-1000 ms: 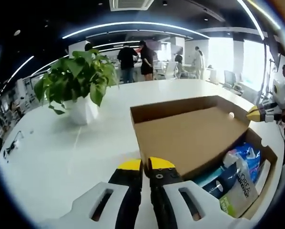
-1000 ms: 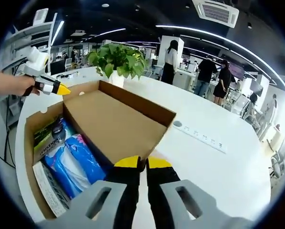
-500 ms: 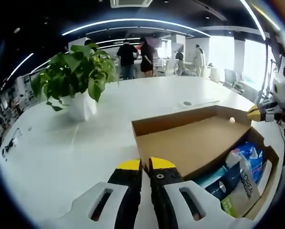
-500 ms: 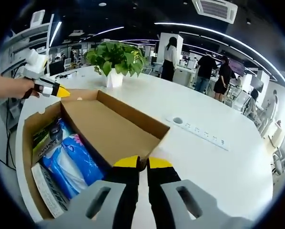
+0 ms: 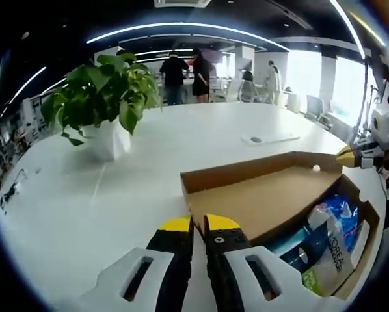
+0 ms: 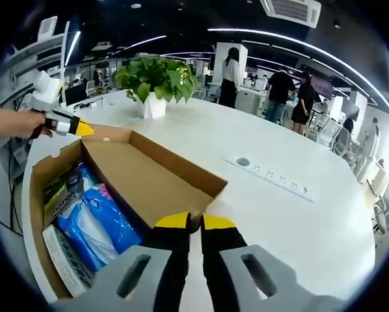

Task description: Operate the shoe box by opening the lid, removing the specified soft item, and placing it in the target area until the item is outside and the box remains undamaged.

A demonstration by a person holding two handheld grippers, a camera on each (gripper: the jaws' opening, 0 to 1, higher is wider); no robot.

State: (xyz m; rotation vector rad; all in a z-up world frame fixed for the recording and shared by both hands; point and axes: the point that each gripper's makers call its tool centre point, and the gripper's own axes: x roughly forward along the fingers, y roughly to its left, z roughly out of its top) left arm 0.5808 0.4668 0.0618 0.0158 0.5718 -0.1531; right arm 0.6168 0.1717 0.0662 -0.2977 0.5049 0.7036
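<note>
Left gripper view, surface (image 5: 181,140): a wide white top is being shown, with a potted plant (image 5: 100,104) far back and a power strip (image 6: 272,179) lying well apart from the box.
Shoe box (image 5: 350,253): it is being held open near the surface edge, its cardboard lid (image 5: 259,198) being swung outward by both grippers.
Step in hand: the lid is being opened, and this is judged nearly done.
Change: the lid is being seen flatter and lower than in the earlier frame; its inner face is being tipped further away from the box.
Soft item (image 6: 100,221): the blue pack is being left inside the box, between other packaged goods.
Left gripper (image 5: 193,224): it is being kept clenched on the lid's rim.
Right gripper (image 6: 194,221): it is likewise being kept clamped on the lid's edge.
Next move: one gripper is likely being needed free, released from the lid gently, then lowered onto the blue pack.
</note>
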